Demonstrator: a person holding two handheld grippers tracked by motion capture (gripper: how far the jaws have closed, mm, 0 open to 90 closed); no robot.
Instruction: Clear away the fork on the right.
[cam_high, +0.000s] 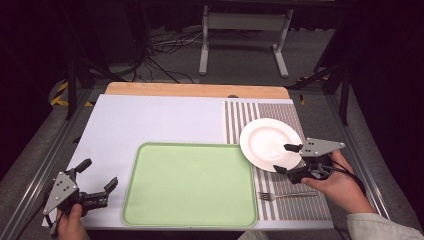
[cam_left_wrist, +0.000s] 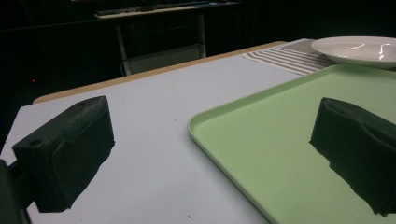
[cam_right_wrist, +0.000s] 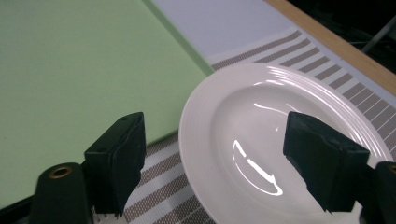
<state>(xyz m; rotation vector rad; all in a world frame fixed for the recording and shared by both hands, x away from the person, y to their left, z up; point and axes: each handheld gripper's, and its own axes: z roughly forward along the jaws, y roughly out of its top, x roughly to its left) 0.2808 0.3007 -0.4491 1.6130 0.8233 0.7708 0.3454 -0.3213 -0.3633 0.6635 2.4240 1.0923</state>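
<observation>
White plate sits on our striped placemat at the right of the worktop, its near-left edge just reaching the green tray. Our right gripper hovers over the plate's near rim, jaws wide apart, gripping nothing. A fork lies on the mat nearby. Our left gripper waits left of the tray, jaws spread and empty too.

black gripper, grey plate, pale sleeve
</observation>
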